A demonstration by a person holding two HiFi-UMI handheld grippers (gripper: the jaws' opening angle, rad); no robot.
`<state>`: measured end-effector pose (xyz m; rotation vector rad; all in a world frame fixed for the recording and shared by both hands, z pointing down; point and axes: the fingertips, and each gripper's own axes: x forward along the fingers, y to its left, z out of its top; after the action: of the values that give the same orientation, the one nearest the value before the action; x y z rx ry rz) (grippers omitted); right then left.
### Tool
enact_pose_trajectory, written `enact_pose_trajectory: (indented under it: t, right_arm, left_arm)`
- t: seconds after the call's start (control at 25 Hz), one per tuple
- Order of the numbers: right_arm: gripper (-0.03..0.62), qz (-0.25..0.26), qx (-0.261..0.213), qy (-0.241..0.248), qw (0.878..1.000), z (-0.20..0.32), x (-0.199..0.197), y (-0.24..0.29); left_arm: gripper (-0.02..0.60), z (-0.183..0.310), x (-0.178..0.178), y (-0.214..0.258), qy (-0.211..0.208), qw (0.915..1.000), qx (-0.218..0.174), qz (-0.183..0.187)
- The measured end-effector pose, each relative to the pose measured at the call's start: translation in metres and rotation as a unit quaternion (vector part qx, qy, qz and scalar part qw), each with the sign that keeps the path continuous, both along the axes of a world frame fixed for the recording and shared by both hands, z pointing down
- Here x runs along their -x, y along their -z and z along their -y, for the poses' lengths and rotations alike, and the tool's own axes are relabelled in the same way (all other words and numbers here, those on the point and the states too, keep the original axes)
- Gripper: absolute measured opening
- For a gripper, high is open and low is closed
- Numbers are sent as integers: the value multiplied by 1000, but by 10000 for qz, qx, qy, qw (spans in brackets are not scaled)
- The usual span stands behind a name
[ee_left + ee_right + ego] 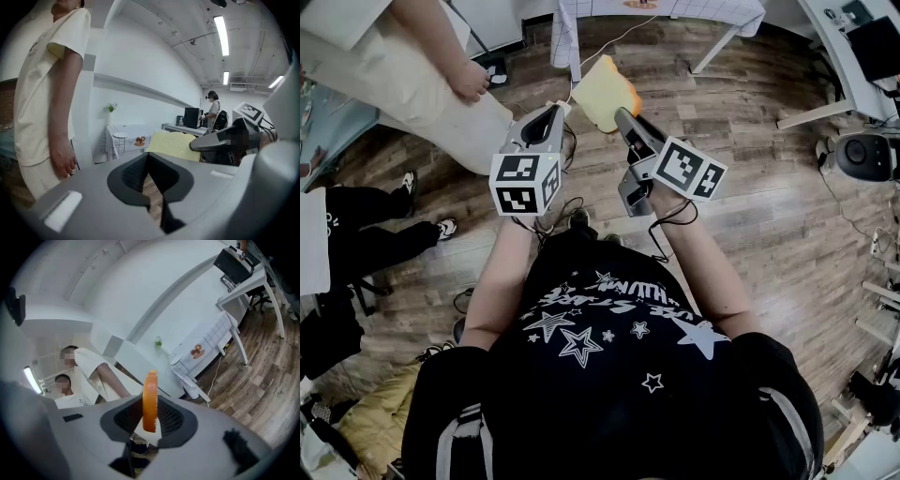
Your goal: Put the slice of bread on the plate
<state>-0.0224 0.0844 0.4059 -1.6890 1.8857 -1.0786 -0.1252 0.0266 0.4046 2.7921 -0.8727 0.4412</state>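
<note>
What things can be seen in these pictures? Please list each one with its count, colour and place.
slice of bread: one, yellow with orange crust, held up above the floor
plate: one, white, on the far table
table: one, white checked cloth, by the wall
bystander: one, cream clothes, at the left
floor: one, brown wood
left gripper: one, grey, jaws together, empty
right gripper: one, grey, jaws on the slice of bread
</note>
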Motion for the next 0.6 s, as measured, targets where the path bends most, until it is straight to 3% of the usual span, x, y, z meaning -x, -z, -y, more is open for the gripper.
enact_pose_trajectory:
  t: [0.32, 0.6]
  right_arm:
    - [97, -145, 10, 168, 9998, -46, 5, -2]
    - [97, -88, 12, 181, 9998, -59, -5, -1]
  left_arm:
    - [9, -51, 5, -8, 123, 9998, 96, -82]
    - [9, -62, -7, -6, 155, 9998, 74, -29]
